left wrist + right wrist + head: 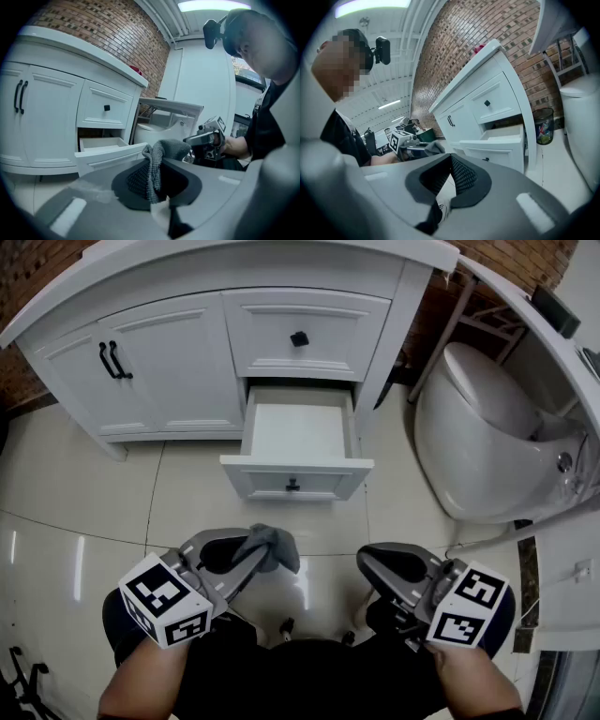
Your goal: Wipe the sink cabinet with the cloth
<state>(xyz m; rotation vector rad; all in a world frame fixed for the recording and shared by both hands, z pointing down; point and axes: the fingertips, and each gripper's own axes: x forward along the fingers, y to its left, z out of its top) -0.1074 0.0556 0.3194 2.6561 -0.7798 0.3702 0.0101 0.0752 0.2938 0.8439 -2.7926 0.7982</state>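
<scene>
The white sink cabinet (169,362) stands ahead on the tiled floor, with its lower drawer (298,432) pulled open and nothing visible inside. My left gripper (246,559) is held low in front of it and is shut on a grey cloth (272,546), which bunches up over the fingertips. The left gripper view shows the cloth (161,154) pinched between the jaws, with the cabinet (47,117) beyond. My right gripper (377,563) hovers beside the left one, apart from it. Its jaws are shut with nothing between them (451,157), and they point toward the open drawer (501,140).
A white toilet (487,446) stands right of the cabinet, with a white fixture's edge (562,343) curving above it. A small waste bin (542,125) sits by the brick wall between the cabinet and the toilet. A red object (135,69) lies on the countertop.
</scene>
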